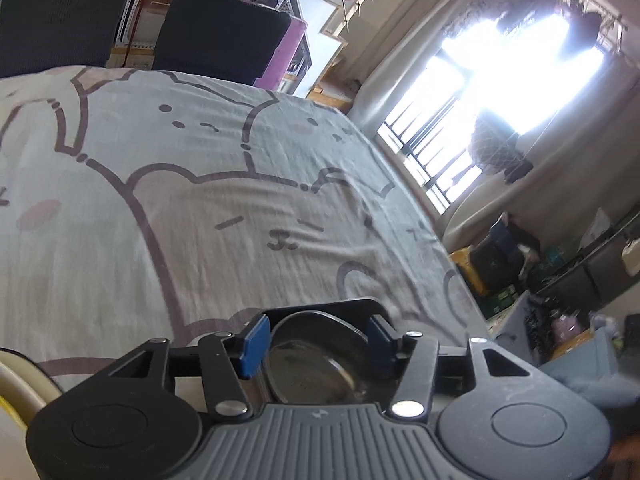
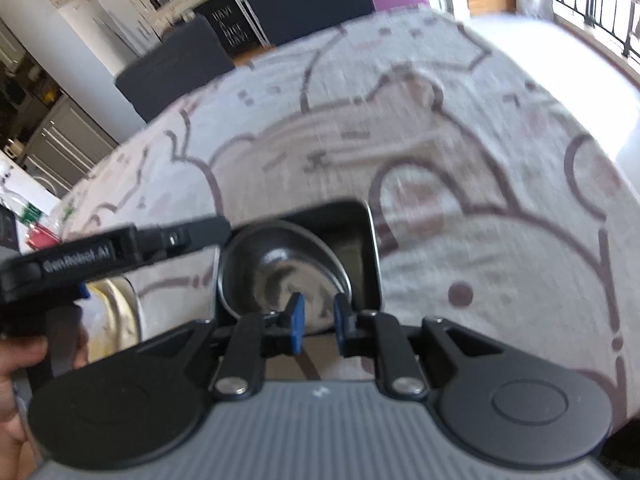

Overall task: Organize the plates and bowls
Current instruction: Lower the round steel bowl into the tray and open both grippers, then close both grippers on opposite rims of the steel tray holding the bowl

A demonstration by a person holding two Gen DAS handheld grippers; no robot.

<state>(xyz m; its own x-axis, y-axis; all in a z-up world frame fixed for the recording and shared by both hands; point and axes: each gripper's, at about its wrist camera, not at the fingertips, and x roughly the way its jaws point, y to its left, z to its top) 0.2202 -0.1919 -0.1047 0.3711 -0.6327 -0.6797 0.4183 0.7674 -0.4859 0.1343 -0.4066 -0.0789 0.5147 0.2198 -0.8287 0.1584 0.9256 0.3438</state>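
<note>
I see my left gripper (image 1: 316, 340) with its blue pads apart, straddling a steel bowl (image 1: 316, 356) without pressing it. The bowl sits in a black tray (image 2: 370, 256) on the cartoon tablecloth (image 1: 160, 220). My right gripper (image 2: 318, 322) hovers at its near rim, slightly parted, gripping nothing.

The bowl (image 2: 280, 268) is shiny metal, smooth like a mirror. It sits in a tray (image 2: 370, 240) of black plastic. The tablecloth (image 1: 180, 200) is soft, matt cloth with small wrinkles. The gripper pads (image 1: 254, 346) look like blue rubber, and the gripper arms are matt black plastic.
</note>
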